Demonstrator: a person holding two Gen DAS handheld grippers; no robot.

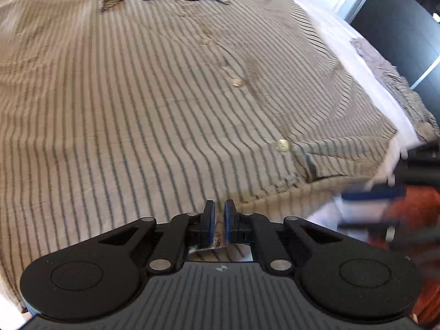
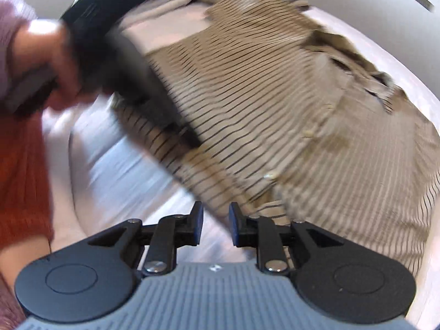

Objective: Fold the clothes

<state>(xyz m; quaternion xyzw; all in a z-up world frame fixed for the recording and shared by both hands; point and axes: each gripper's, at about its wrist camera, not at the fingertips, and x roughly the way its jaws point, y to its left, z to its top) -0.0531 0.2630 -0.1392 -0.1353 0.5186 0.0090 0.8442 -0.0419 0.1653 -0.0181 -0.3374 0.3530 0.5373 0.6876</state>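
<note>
White bed [image 1: 354, 63] (striped shirt [image 1: 137, 96] pinched by left gripper [image 1: 219, 214]).

The left wrist view looks steeply down from close above the tan, dark-striped button shirt [image 1: 165, 96], collar toward twelve o'clock. The right wrist view faces the same shirt [image 2: 275, 104] from its hem side, collar toward one o'clock, shirt shared.
</note>
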